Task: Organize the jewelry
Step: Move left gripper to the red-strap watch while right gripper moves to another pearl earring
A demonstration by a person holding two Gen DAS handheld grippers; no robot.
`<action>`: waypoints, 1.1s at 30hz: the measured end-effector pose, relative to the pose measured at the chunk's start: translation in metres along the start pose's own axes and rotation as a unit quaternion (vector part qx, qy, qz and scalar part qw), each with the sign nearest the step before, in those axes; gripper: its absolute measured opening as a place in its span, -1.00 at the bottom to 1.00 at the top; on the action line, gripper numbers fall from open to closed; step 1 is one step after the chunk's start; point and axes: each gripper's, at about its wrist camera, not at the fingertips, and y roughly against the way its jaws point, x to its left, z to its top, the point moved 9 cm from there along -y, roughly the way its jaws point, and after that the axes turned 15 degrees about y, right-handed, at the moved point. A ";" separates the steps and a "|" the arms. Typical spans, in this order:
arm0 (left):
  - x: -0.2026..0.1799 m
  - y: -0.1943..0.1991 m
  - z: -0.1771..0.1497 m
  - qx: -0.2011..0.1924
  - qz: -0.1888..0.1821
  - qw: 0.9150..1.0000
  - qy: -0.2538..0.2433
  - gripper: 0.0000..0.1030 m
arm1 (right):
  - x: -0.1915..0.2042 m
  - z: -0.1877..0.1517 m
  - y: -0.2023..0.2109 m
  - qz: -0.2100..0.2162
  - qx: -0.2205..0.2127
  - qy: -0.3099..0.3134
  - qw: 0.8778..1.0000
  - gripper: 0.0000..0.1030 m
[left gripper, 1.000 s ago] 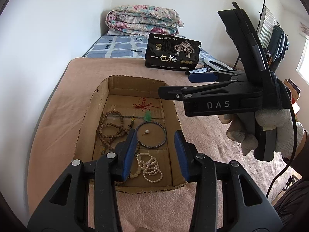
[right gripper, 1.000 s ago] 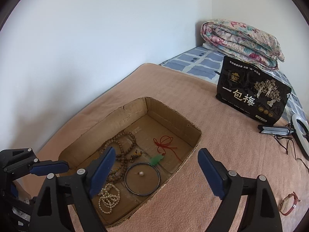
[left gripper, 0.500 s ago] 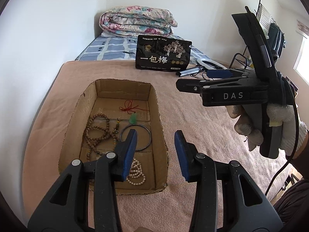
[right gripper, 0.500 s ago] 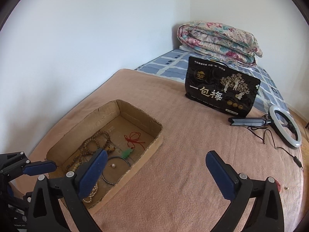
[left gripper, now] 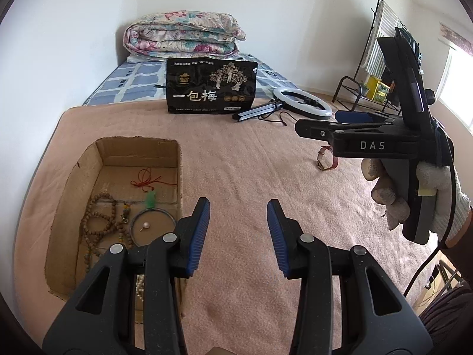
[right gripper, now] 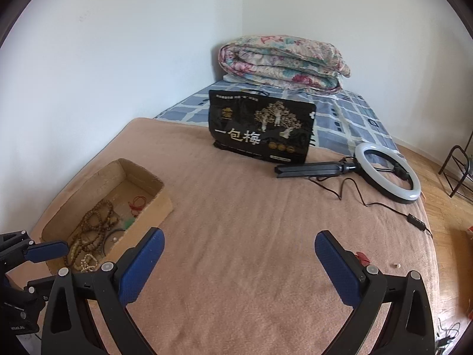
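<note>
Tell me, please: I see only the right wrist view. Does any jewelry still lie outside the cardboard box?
Observer: Yes. A watch with a pink strap lies on the blanket, apart from the cardboard box.
Operator: Is the left claw holding something?
Observer: No. It stands partly open, with only blanket between its pads.
Operator: My right claw has just been opening, with nothing between its jaws. What carries it?
Observer: A hand in a white knitted glove.
</note>
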 end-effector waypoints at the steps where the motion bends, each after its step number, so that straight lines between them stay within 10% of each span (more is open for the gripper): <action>1: -0.006 -0.003 0.000 0.001 -0.005 1.000 -0.001 -0.21 | -0.008 -0.004 0.002 -0.004 0.000 -0.006 1.000 0.99; 33: -0.181 -0.150 -0.019 0.082 -0.095 0.992 -0.034 -0.06 | -0.234 -0.149 0.015 -0.096 0.043 -0.115 0.988 0.56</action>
